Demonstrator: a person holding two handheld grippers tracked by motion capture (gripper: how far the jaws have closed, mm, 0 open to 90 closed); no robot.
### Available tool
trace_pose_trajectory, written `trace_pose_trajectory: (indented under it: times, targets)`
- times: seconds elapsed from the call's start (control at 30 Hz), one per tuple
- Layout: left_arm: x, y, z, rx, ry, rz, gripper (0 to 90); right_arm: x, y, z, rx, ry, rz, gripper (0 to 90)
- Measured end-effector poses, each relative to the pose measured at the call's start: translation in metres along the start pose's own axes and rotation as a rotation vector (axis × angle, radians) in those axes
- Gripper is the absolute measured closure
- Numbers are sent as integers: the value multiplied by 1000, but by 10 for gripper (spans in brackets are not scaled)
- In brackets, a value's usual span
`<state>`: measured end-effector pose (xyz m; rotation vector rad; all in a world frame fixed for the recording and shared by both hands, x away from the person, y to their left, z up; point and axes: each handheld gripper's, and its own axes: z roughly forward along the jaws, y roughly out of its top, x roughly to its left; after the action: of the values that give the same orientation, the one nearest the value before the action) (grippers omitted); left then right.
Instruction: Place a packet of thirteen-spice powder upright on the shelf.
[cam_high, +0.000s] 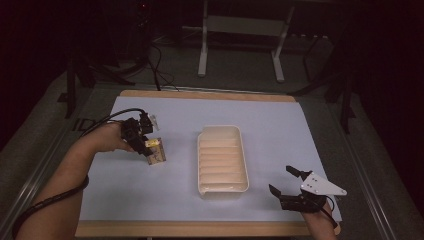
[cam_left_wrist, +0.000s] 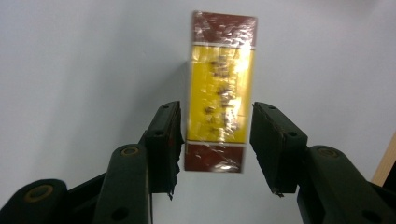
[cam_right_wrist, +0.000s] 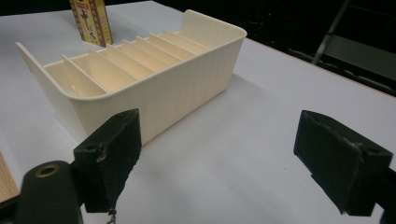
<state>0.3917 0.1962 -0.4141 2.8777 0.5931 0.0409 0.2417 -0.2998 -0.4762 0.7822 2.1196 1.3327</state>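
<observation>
While glare blurs the box's print, the left hand-held gripper brackets it, contact unclear.

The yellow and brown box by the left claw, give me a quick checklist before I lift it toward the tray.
1. Box between the left claw's pads: ok. The box sits between the pads of the left claw.
2. Firm grip: cannot tell. One pad looks to be against the box; a narrow gap shows at the other.
3. Box upright on the table: ok.
4. Tray slots free: ok. The visible compartments are empty.
5. Right claw out of the path: ok. It is open, on the near side of the tray, holding nothing.
</observation>
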Motion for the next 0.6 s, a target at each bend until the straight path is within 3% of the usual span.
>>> trace_pose_trajectory:
  times: [0.13, 0.43, 0.6]
  targets:
    - [-1, 2, 3, 0, -4, 13, 618, 0, 0, 0, 4, 0, 0, 151]
    - [1, 1, 0, 0, 6, -6, 669, -1, 0, 0, 3, -1, 0, 152]
    - [-2, 3, -8, -48, -23, -3, 673, -1, 1, -1, -2, -2, 1, 153]
